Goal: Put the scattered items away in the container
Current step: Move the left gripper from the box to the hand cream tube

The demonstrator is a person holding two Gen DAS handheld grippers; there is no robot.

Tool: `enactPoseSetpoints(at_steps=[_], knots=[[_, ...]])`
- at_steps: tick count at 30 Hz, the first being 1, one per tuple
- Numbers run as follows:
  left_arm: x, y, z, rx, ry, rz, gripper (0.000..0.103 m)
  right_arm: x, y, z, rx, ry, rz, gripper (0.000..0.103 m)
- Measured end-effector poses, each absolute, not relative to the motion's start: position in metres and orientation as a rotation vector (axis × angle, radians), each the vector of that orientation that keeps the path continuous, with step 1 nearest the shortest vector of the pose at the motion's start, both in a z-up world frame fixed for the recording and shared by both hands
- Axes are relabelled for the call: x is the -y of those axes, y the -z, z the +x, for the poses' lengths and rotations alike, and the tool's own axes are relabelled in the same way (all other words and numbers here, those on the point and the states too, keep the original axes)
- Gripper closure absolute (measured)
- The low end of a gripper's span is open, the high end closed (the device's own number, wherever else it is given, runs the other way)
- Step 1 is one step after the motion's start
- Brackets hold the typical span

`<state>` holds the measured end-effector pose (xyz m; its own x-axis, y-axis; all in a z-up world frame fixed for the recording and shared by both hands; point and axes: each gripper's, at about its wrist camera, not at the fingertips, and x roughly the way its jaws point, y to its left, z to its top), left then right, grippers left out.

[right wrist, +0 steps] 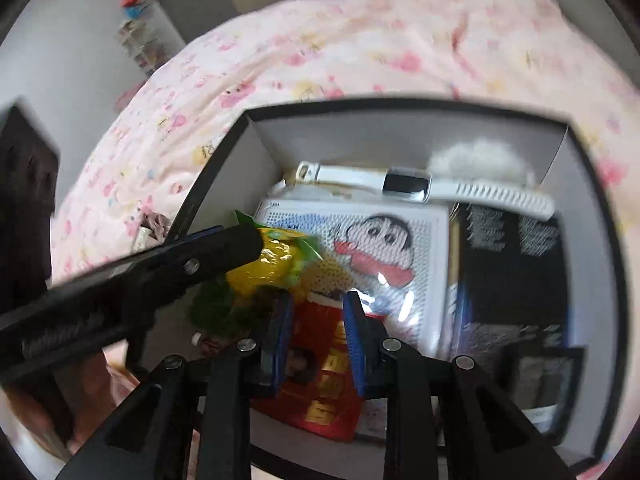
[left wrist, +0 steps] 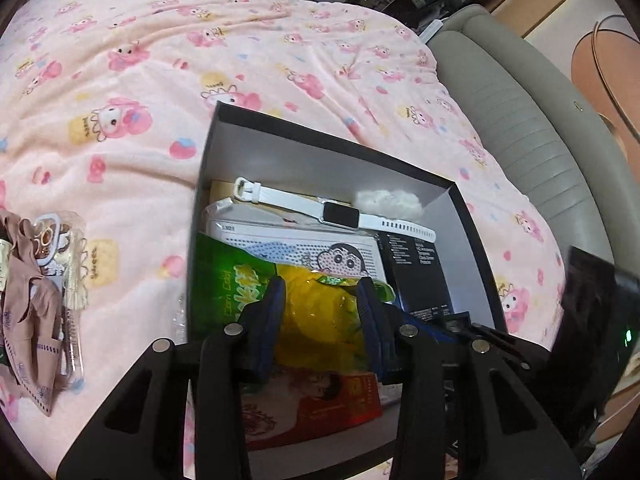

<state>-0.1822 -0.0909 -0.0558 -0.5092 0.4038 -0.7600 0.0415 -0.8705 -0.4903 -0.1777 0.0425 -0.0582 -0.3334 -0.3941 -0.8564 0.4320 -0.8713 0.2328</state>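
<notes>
Starting at the left, loose items [left wrist: 38,292] lie on the bed, well apart from the box [left wrist: 320,148]. Left gripper [left wrist: 320,292] pinches the green-yellow snack bag [left wrist: 312,312] inside it; release seems next. Right gripper [right wrist: 316,304], jaws part-spread and empty, hovers over the red packet [right wrist: 320,392].
</notes>
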Motion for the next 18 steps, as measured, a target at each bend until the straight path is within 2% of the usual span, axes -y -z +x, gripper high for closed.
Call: enactPoseSetpoints(at_steps=[2, 5, 10, 14, 16, 18], knots=[[0.088, 0.055, -0.180, 0.628, -2.486, -1.434, 0.066, -0.050, 0.054, -0.171, -0.084, 2.292, 1.397, 0.080], [0.078, 0.056, -0.179, 0.516, -2.537, -1.470, 0.066, -0.068, 0.053, -0.174, 0.018, 2.312, 1.430, 0.080], [0.072, 0.054, -0.170, 0.494, -2.519, -1.473, 0.066, -0.083, 0.050, -0.171, 0.084, 2.333, 1.443, 0.080], [0.061, 0.032, -0.144, 0.419, -2.541, -1.389, 0.065, -0.096, 0.031, -0.145, 0.145, 2.393, 1.380, 0.077], [0.056, 0.020, -0.127, 0.431, -2.524, -1.343, 0.058, -0.100, 0.022, -0.130, 0.150, 2.426, 1.351, 0.076], [0.050, 0.009, -0.104, 0.443, -2.508, -1.302, 0.056, -0.103, 0.008, -0.107, 0.137, 2.457, 1.306, 0.073]])
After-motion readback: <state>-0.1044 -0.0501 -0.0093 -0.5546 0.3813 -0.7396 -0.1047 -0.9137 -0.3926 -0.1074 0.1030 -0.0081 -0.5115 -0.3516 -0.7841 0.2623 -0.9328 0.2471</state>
